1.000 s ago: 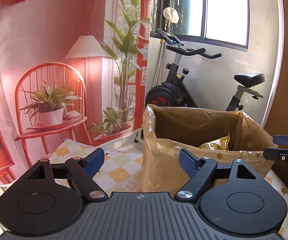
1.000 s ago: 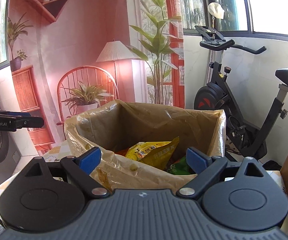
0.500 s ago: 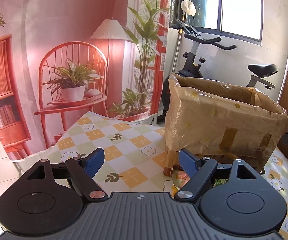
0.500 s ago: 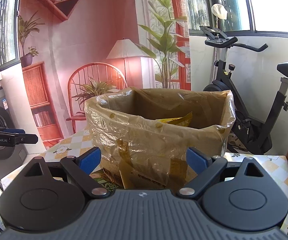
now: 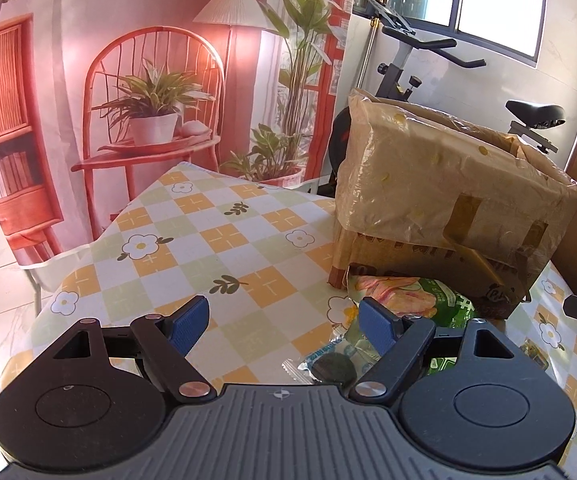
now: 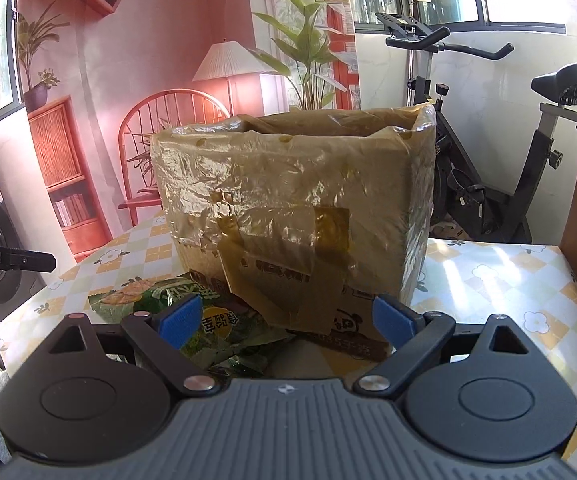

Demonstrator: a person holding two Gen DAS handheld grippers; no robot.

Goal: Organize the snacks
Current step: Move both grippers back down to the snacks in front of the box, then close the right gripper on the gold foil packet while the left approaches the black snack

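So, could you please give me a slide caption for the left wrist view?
Open left gripper hovers above snack packets lying beside the plastic-lined cardboard box on the tablecloth.

Cardboard box (image 6: 288, 216) under crinkly glossy film (plastic, seemingly); shiny snack packets (image 6: 208, 320).

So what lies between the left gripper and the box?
Left wrist view: a green snack bag and a small clear packet lie on the tablecloth between the open left gripper and the box.

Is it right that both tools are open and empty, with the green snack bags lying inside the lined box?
Not quite. Both the left tool and the right tool are open and empty, but the green snack bags lie on the tablecloth in front of the lined box, as the right wrist view shows.
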